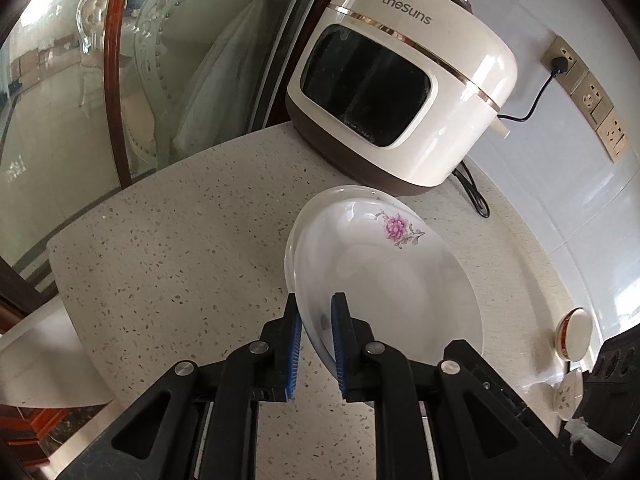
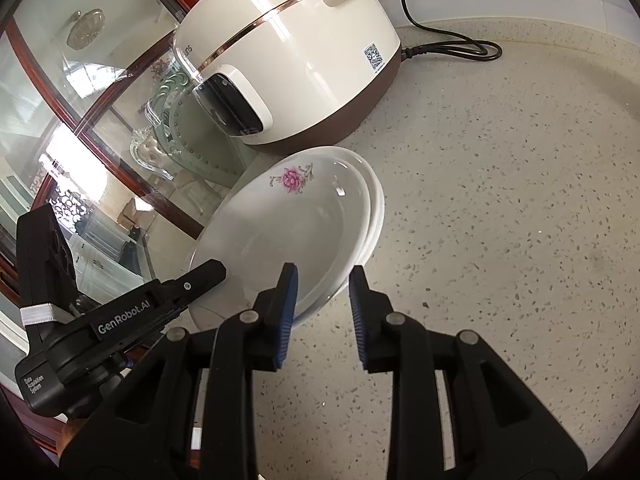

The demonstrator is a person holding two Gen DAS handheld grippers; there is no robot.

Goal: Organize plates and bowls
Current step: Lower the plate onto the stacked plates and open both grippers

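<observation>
A white plate with a pink flower is tilted over another white plate that lies on the speckled counter in front of the rice cooker. My left gripper is shut on the flowered plate's near rim, one pad on each face. In the right wrist view the flowered plate shows, with the left gripper at its left edge. My right gripper is open, its jaws straddling the near rim of the plates without gripping.
A cream and brown rice cooker stands at the back, its black cord trailing on the counter. Wall sockets are at the right. A glass door with a wood frame borders the counter's left edge.
</observation>
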